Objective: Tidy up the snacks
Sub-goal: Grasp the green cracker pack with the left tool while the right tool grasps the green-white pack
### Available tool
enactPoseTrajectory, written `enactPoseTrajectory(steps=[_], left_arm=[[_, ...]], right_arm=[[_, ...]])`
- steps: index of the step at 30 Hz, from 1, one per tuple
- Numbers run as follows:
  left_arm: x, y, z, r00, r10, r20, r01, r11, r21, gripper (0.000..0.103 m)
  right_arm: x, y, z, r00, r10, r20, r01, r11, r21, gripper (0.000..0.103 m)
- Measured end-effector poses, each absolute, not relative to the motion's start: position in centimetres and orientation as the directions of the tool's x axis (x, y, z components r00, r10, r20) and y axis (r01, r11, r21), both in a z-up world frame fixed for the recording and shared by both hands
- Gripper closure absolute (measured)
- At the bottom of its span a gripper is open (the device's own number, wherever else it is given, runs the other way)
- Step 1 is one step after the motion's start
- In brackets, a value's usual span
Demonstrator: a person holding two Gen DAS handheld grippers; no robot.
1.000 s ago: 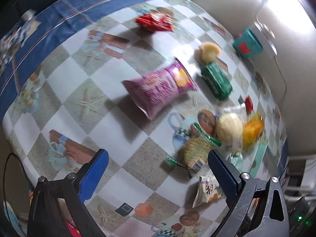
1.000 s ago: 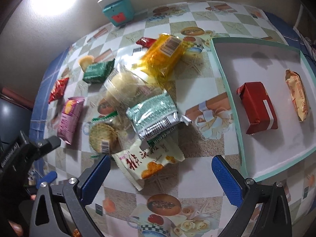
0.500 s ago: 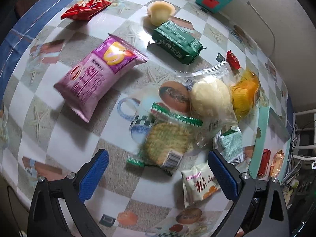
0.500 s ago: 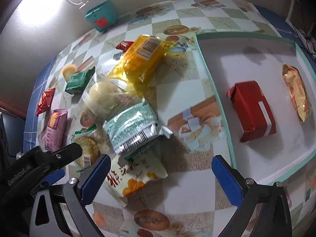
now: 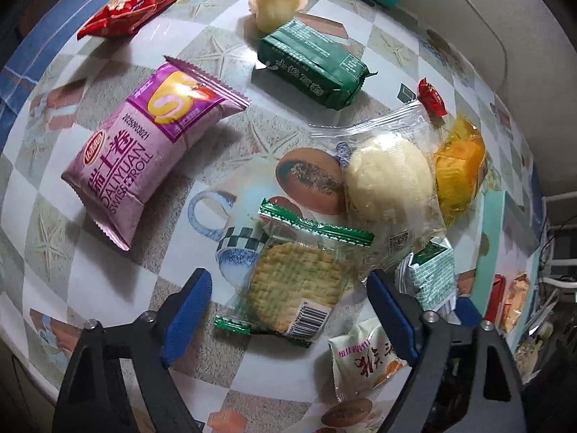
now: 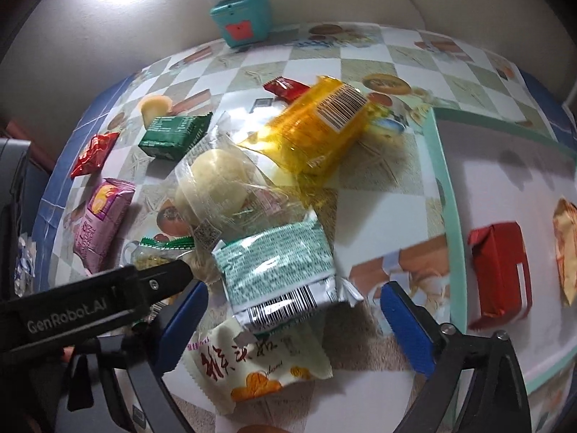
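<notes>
Left wrist view
L gripper (image 5: 288,288): pointing steeply down over the table, jaws partly open and just been closing in; cracker pack sits between the blue pads, not pressed, nothing gripped
Cracker pack (image 5: 295,281): round cracker in clear wrap w/ green ends, flat on the checked tablecloth (image 5: 108,288)
Bun in clear bag (image 5: 389,176): just beyond the cracker pack, its bag overlapping it
Purple swiss roll pack (image 5: 151,144): to the left, apart from the pile
Dark green pack (image 5: 313,63): further back, pale cup cake (image 5: 276,3) just behind it
Red snack bag (image 5: 126,11): far left corner, alone

Right wrist view
R gripper (image 6: 292,310): jaws wide, just been narrowing a little; pale green pack lies between the pads, no pad touching it as far as seen
Pale green pack (image 6: 277,270): barcode end toward camera, lying partly on the white pack (image 6: 252,364)
Yellow pack (image 6: 313,133): behind the bun, barcode up
Tray (image 6: 445,195): teal rim, right of the pile; holds a red box (image 6: 501,270) and a gold packet (image 6: 566,245)
Teal box (image 6: 241,21): at the wall
</notes>
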State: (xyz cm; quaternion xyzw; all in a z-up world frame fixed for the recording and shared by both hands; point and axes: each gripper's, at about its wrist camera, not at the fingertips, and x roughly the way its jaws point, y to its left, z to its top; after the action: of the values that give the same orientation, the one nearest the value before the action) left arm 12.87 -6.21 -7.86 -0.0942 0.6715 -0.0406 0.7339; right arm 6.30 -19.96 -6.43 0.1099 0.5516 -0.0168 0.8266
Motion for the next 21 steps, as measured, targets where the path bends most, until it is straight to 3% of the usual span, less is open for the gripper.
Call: enactPoseTrajectory(steps=[5, 12, 21], left_arm=[[13.4, -8.4, -7.6, 0.106, -0.153, -0.983, -0.034, 0.987, -0.157, 0.038], [12.9, -7.8, -7.0, 0.124, -0.155, -0.980, -0.052, 0.985, -0.163, 0.050], [13.1, -5.6, -6.5, 0.145, -0.152, -0.978, -0.083, 0.983, -0.165, 0.051]], right_arm=[[6.5, -19.7, -6.7, 0.387, 0.104, -0.916, 0.130, 0.978, 0.166, 0.021], [6.3, -19.8, -6.5, 0.396, 0.119, -0.910, 0.124, 0.976, 0.181, 0.031], [6.0, -20.4, -6.1, 0.396, 0.121, -0.910, 0.148, 0.970, 0.193, 0.038]])
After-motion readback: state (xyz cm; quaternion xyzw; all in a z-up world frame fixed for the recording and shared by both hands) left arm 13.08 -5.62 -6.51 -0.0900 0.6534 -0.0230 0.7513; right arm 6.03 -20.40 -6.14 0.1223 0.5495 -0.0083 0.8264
